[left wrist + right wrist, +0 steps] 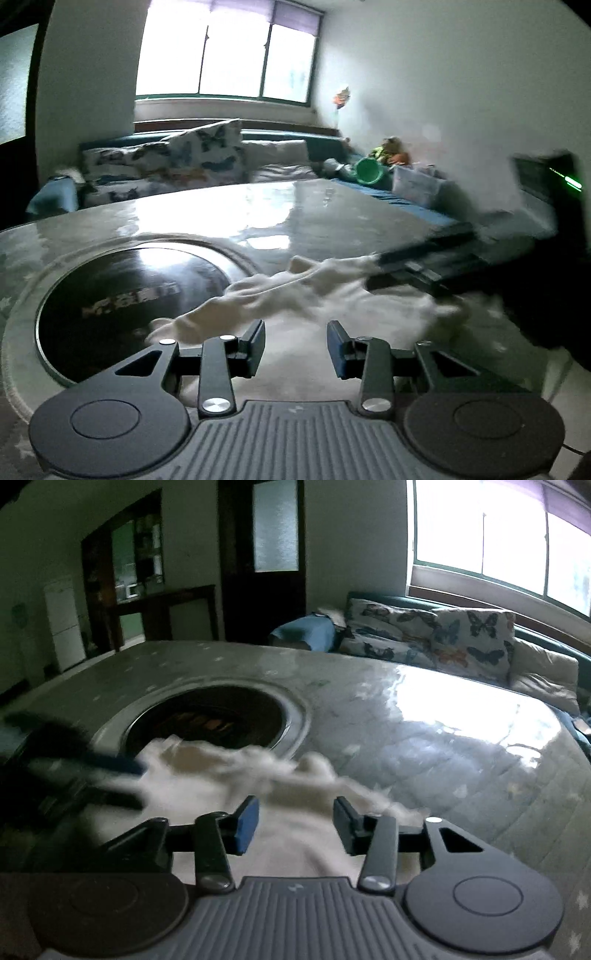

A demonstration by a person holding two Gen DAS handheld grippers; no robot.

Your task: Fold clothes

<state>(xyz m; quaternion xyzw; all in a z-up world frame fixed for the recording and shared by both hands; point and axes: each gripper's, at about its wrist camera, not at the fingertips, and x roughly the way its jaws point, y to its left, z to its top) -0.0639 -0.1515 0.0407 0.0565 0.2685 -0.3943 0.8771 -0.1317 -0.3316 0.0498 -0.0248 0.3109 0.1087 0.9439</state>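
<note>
while both grippers gape, cream garment (295, 295) sprawls crumpled on table (221, 210).

A cream garment (295, 295) lies rumpled, seemingly bunched, on the table beside the dark round inset.

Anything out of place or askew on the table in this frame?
The white garment lies bunched and rumpled, its far edge draped over the rim of the round black hotplate set into the table. Both grippers, left and right, are open above it. The frames are motion-blurred; no spill or damage shows.
</note>
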